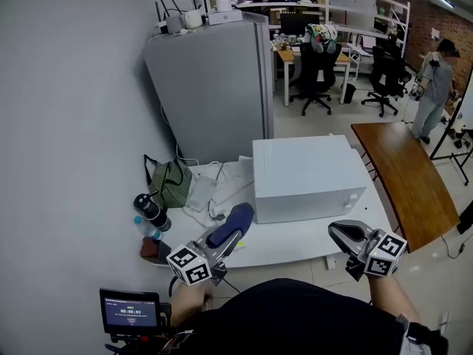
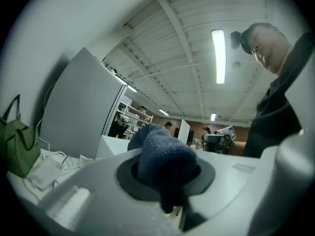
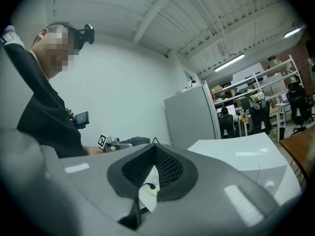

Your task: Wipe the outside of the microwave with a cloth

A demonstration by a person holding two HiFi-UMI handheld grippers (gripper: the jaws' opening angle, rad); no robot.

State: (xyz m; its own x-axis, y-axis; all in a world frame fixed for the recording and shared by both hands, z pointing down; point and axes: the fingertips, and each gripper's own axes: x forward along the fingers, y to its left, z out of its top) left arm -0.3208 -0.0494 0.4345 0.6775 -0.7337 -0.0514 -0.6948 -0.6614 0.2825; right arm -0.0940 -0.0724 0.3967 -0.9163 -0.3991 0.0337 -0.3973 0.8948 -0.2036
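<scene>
The white microwave [image 1: 307, 176] stands on a white table [image 1: 295, 239], with its flat top and side facing me. My left gripper [image 1: 233, 235] is shut on a dark blue cloth [image 1: 230, 219], held low over the table's front edge, just left of the microwave's near corner and not touching it. In the left gripper view the cloth [image 2: 165, 159] bulges out between the jaws and the microwave [image 2: 112, 144] lies beyond it. My right gripper [image 1: 338, 232] hovers at the microwave's front right corner, shut with nothing in it. In the right gripper view the microwave [image 3: 241, 154] is close on the right.
A tall grey fridge [image 1: 211, 87] stands behind the table. A green bag [image 1: 170, 183], cables, white adapters and a dark bottle [image 1: 151, 211] crowd the table's left part. A brown wooden table [image 1: 403, 176] is on the right; office chairs and a person stand far back.
</scene>
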